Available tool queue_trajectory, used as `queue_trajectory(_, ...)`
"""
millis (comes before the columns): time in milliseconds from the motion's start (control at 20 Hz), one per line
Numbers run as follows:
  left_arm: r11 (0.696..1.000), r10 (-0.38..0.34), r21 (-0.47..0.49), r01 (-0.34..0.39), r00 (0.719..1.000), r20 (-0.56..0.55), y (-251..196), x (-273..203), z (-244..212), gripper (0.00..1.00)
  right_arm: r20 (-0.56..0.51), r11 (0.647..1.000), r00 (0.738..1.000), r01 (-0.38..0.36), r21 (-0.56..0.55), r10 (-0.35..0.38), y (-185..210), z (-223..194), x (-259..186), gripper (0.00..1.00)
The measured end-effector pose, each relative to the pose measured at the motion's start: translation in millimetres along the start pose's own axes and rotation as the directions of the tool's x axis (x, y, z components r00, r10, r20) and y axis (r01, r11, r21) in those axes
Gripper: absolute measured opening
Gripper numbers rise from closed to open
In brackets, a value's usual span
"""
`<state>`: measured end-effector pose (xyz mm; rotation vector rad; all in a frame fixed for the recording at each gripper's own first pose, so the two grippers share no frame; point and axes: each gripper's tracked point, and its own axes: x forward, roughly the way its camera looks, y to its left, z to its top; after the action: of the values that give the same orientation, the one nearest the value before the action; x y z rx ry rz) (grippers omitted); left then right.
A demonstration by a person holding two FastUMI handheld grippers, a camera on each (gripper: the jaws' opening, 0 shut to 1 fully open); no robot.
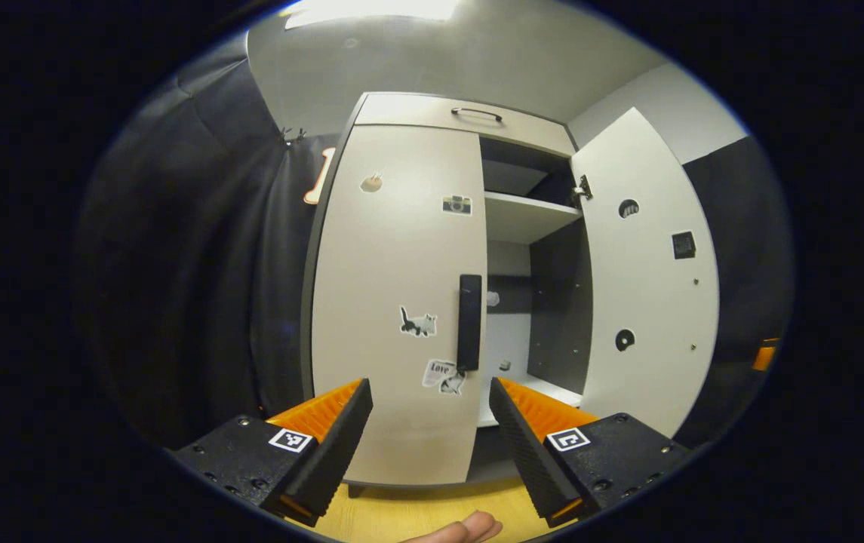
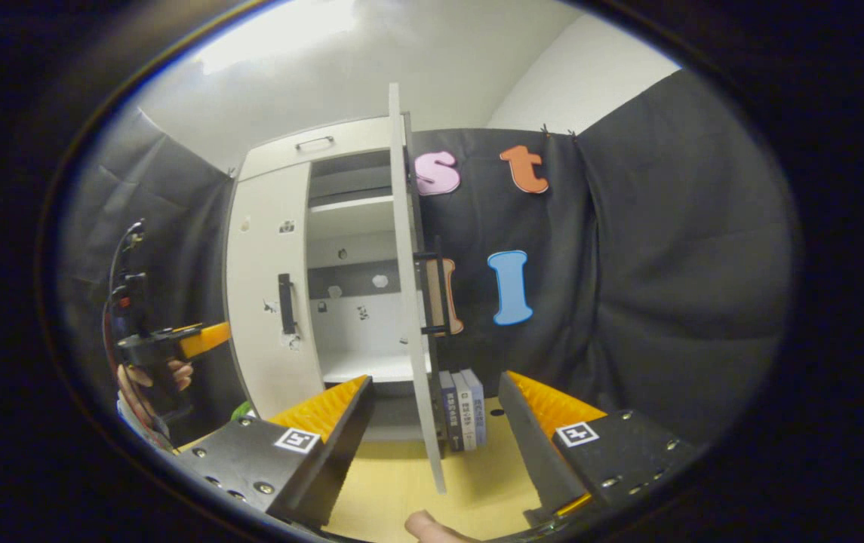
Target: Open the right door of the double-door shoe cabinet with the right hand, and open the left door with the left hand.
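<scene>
I take the shoe cabinet (image 1: pixel 401 302) as my landmark. Its left door (image 1: pixel 394 249) is closed, and my left hand-held gripper (image 1: pixel 430 392) hangs in front of that door's dark handle (image 1: pixel 469 320), fingers apart, gripping nothing. The right door (image 2: pixel 410 302) stands swung wide (edge-on to my right hand-held gripper (image 2: pixel 435 392), also spread). Books (image 2: pixel 463 411) stand just right of that door.

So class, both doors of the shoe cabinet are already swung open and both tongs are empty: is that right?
Not quite. In the left gripper view the right door is swung open, but the left door is closed, its handle untouched. Both the left tongs and the right tongs are open and empty.
</scene>
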<state>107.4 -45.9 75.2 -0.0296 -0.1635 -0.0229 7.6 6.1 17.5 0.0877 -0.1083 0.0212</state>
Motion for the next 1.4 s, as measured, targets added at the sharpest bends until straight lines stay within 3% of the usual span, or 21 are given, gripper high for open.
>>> queue_trajectory(350,0.999,-0.048,-0.014,0.048,0.999,-0.02,-39.9,54.7,12.6,0.96,0.111,0.998,0.992,0.057,-0.017,-0.055,8.4,0.8,-58.5,0.98)
queue_trajectory(500,0.997,-0.042,-0.073,0.037,0.997,-0.07,-46.3,81.1,2.5,0.96,0.099,0.998,0.993,0.06,-0.019,-0.058,19.2,-8.9,-72.3,0.98)
queue_trajectory(800,1.0,0.015,-0.007,-0.016,0.989,-0.144,-44.8,134.1,-22.0,0.95,0.075,0.999,0.997,0.003,-0.052,0.001,45.3,-28.5,-92.2,0.98)
queue_trajectory(1000,1.0,-0.009,-0.006,0.008,0.993,-0.116,-55.0,157.2,-19.4,0.91,0.051,0.996,0.999,0.009,-0.092,-0.004,51.3,-43.5,-93.6,0.98)
queue_trajectory(1100,1.0,-0.014,0.016,0.016,0.992,-0.122,-57.0,168.2,-24.0,0.78,0.025,0.994,1.0,-0.002,-0.108,0.005,53.7,-54.8,-89.0,0.98)
queue_trajectory(1150,1.0,-0.003,0.029,0.007,0.991,-0.133,-53.8,173.3,-26.9,0.63,0.012,0.995,1.0,-0.004,-0.102,0.006,53.7,-60.3,-87.4,0.98)
queue_trajectory(1200,0.999,0.019,0.048,-0.013,0.99,-0.139,-48.8,176.7,-28.2,0.62,0.003,0.996,1.0,-0.013,-0.094,0.013,55.3,-65.0,-86.4,0.93)
queue_trajectory(1250,0.999,0.022,0.046,-0.016,0.992,-0.122,-50.0,176.0,-22.8,0.49,-0.005,0.996,1.0,-0.023,-0.084,0.022,57.0,-68.4,-86.1,0.93)
queue_trajectory(1400,0.999,0.007,0.04,-0.002,0.991,-0.136,-53.0,174.9,-22.3,0.39,-0.019,0.997,0.999,-0.028,-0.068,0.026,56.4,-75.9,-84.7,0.93)
